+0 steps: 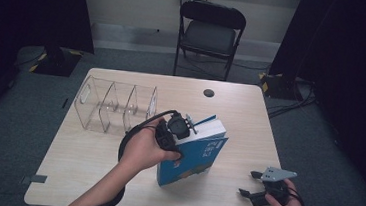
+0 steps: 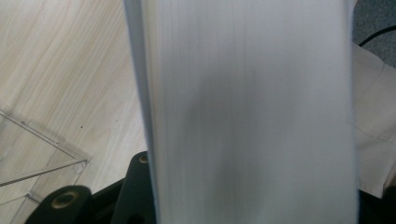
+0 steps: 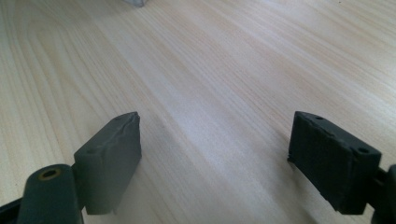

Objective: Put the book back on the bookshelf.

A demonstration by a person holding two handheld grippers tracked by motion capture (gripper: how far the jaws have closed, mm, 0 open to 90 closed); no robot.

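Even overhead light on the work area, dark margins, one close view badly blurred.

High view: the pale wooden surface [image 1: 90, 160] is evenly and softly lit from above, with faint shadows; both far corners and the side edges fall into near-black. Detail is soft and somewhat grainy. The clear organizer [image 1: 113, 106] carries mild highlights along its walls, no strong glare. Left gripper view: the book's [image 2: 252, 116] page edge sits too near the lens, fully out of focus, a grey shadow across its middle; the wood grain beside it is sharper. Right gripper view: grain is crisp in the middle distance, with a pale sheen at centre; the right tool [image 3: 215, 158] is slightly soft at the frame's bottom.
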